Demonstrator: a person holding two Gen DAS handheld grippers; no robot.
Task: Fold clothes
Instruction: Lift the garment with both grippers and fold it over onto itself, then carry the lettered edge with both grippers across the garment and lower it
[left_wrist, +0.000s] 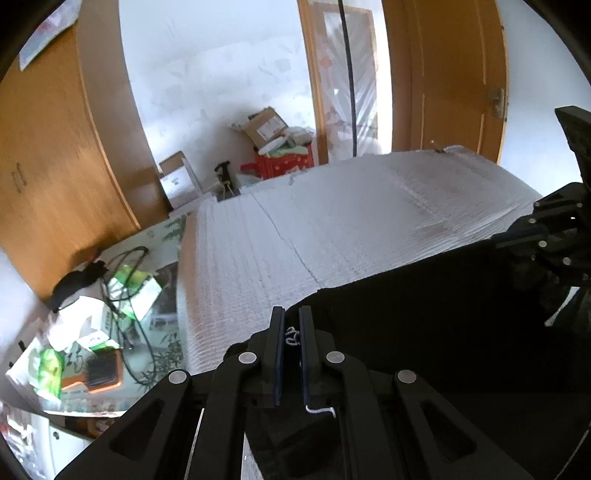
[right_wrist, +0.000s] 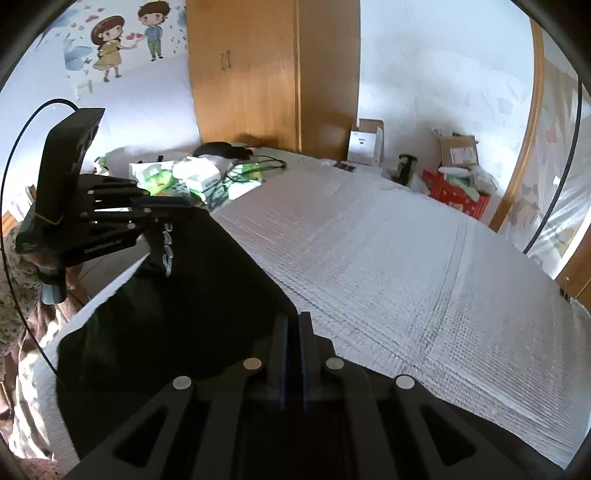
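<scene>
Clamped, both pairs of jaws, on black garment (right_wrist: 207, 295) stretched between left gripper (left_wrist: 291, 332) and right gripper (right_wrist: 291, 332), above white textured bed cover (right_wrist: 388, 258). On garment, small pale lettering, not readable. On left gripper body, faint unreadable brand word.

A home bedroom, white quilted bed (right_wrist: 388, 258) filling the middle, wooden wardrobe (right_wrist: 273, 74) against the wall, cartoon children wall sticker (right_wrist: 125, 40), wooden door (left_wrist: 454, 74), cardboard boxes (left_wrist: 264, 125) beyond the bed's far edge
</scene>
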